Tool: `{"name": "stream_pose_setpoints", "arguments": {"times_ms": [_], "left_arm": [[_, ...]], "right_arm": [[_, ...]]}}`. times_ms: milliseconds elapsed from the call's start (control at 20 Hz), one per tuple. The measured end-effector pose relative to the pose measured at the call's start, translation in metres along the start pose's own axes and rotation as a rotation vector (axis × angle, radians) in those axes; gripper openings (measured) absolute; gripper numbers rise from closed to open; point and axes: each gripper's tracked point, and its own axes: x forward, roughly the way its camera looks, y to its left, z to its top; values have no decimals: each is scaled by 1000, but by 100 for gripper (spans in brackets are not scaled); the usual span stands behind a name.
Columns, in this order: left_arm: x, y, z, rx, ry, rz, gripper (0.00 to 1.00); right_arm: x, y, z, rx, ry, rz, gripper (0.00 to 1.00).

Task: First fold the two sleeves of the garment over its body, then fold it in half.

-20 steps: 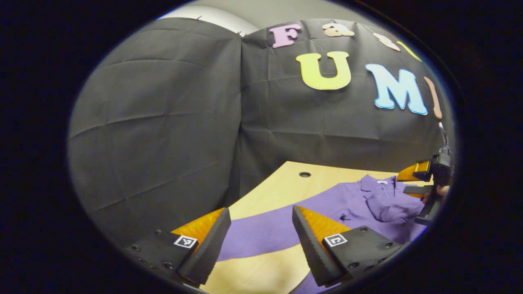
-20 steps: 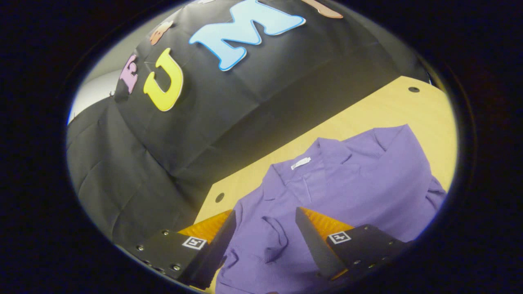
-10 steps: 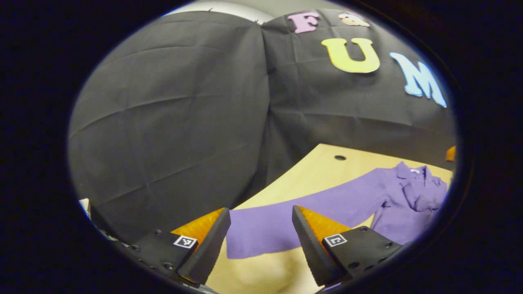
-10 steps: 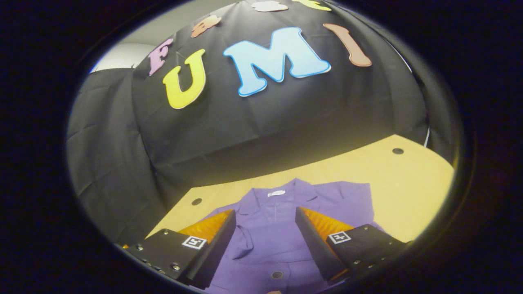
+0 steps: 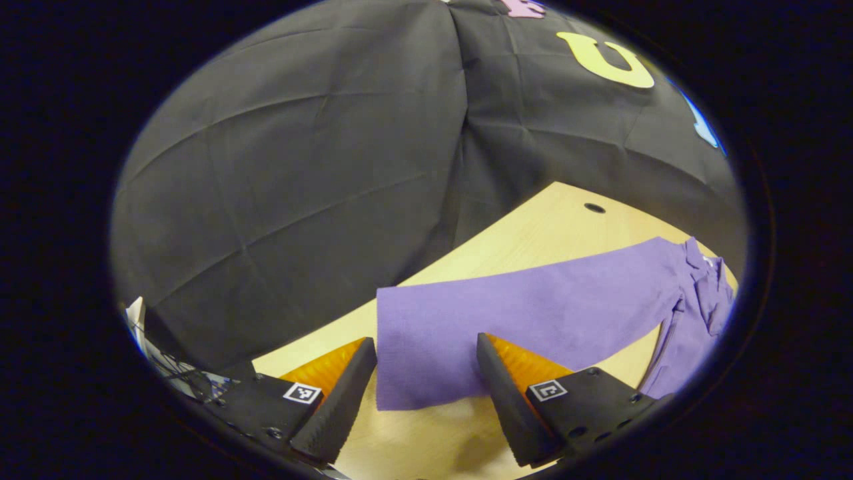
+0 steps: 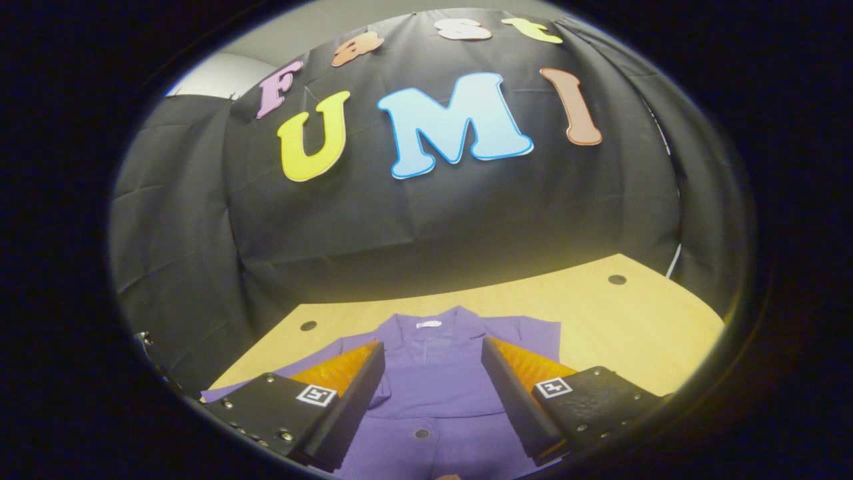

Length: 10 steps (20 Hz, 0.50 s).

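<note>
The left gripper view looks low across the worktop's point(image 5: 533, 227) left end, close over the sleeve point(image 5: 506, 313), toward the wall. The right gripper view faces the back edge squarely, close above the garment point(image 6: 433, 373). Both share garment and worktop.

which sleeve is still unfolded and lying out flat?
The left sleeve, stretched flat across the table, its cuff end between the left gripper open jaws. The right sleeve looks already folded over the body.
</note>
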Motion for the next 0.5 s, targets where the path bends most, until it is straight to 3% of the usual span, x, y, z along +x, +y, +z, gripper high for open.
{"name": "stream_pose_setpoints", "arguments": {"times_ms": [200, 300, 500], "left_arm": [[0, -6, 0, -4, 13, -23, 95], [2, -16, 0, -2, 5, -47, 84], [2, -42, -1, 27, -7, -71, 20]], "right_arm": [[-24, -9, 10, -4, -30, -56, 93], [-36, -15, 14, 0, -39, -81, 93], [-60, -21, 22, -2, -67, -122, 93]]}}
